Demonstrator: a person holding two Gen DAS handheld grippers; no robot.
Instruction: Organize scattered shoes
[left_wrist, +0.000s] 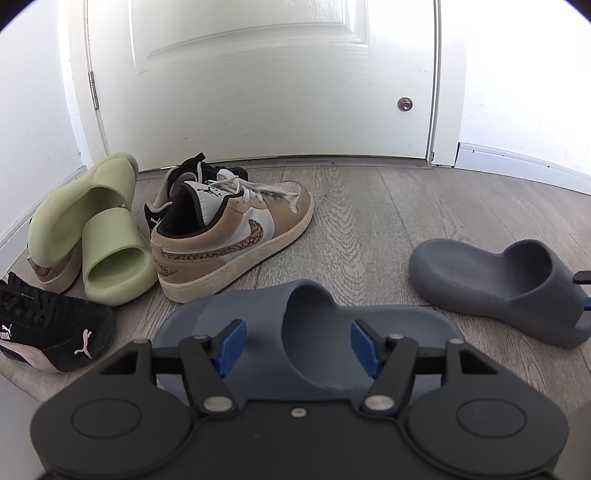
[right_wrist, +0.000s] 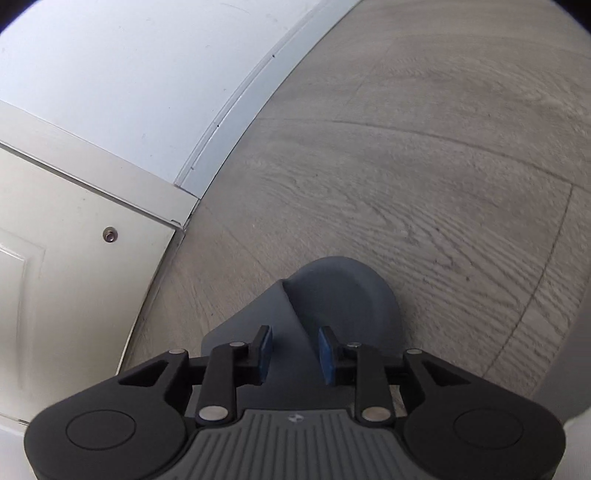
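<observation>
Left tongs (left_wrist: 297, 345) are hanging wide open, holding nothing, over the blue slide (left_wrist: 314, 332) lying crosswise at lower centre. Right tongs (right_wrist: 294, 352) are straddling the second slide's (right_wrist: 332, 295) strap ridge, half closed; contact is unclear.

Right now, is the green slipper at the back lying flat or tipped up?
Tipped up. The rear green slide leans on other shoes, its footbed facing the camera.

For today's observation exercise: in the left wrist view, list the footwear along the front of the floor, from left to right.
Black suede Puma sneaker → slate-blue foam slide under the left gripper → dark grey foam slide lying on its side, with the right gripper's fingers at its far-right end.
</observation>
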